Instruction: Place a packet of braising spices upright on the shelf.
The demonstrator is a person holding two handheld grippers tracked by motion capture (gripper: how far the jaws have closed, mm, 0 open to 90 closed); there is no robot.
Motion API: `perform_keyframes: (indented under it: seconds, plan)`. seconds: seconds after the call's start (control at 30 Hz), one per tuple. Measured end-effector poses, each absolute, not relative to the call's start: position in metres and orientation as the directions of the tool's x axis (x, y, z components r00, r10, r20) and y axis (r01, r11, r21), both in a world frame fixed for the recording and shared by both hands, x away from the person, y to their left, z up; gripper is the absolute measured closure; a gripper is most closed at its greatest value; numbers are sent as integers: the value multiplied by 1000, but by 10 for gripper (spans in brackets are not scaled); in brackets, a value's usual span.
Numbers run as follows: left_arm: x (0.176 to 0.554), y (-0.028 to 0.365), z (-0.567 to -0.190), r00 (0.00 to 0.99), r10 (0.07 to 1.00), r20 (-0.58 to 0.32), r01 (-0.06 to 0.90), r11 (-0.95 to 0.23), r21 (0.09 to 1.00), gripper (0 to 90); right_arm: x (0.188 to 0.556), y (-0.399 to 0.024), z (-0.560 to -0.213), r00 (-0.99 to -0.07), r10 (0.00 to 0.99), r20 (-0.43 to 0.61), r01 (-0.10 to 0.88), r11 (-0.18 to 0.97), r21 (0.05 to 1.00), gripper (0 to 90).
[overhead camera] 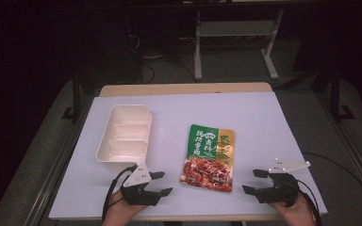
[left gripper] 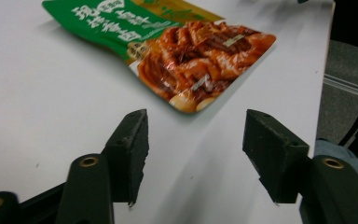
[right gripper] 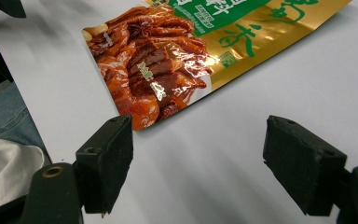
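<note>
Work in hand: both grippers face a flat food pouch [overhead camera: 210,157] lying on the counter [overhead camera: 264,122]; judging by their aim, the job is to pick it up, perhaps to carry it to the white divided tray [overhead camera: 125,133].
Done so far: nothing that shows; the pouch lies flat and untouched, and the tray's compartments look empty.
Left to do: the whole of it, it seems: closing in on the pouch, gripping it, lifting it and setting it down.
Pouch position: mid-counter, between the two grippers, its near edge towards the person; the tray stands apart to its left.
Left gripper [overhead camera: 162,183]: jaws well apart with nothing between them; it hovers near the pouch's near left corner [left gripper: 186,100] without touching it.
Right gripper [overhead camera: 254,181]: jaws wide apart and empty; it sits off the pouch's near right corner [right gripper: 140,119], close but clear of it.
Hands: each holds its gripper at the counter's near edge.
</note>
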State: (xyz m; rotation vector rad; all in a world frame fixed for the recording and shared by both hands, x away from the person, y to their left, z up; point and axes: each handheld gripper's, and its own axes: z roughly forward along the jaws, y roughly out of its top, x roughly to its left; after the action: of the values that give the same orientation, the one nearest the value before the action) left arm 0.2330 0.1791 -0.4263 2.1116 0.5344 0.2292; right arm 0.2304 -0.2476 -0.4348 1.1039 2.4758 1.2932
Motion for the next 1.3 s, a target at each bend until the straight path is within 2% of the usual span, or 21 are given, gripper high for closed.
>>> perform_keyframes:
  seconds: [0.43,0.8,0.9,1.3]
  plan:
    - [249,146,-412,912,410,5,248,-562,789,644,230,-248,-434,-718,674,173,534,374,758,264]
    - [273,116,-423,919,393,-6,268,-615,742,869,229,-250,-432,-712,687,146,527,385,758,256]
    - [279,110,-426,923,385,-9,274,-640,718,893,229,-250,-432,-711,687,147,523,379,763,258]
    - [283,97,-438,927,376,-5,284,-692,663,897,232,-256,-430,-688,709,155,534,351,769,239]
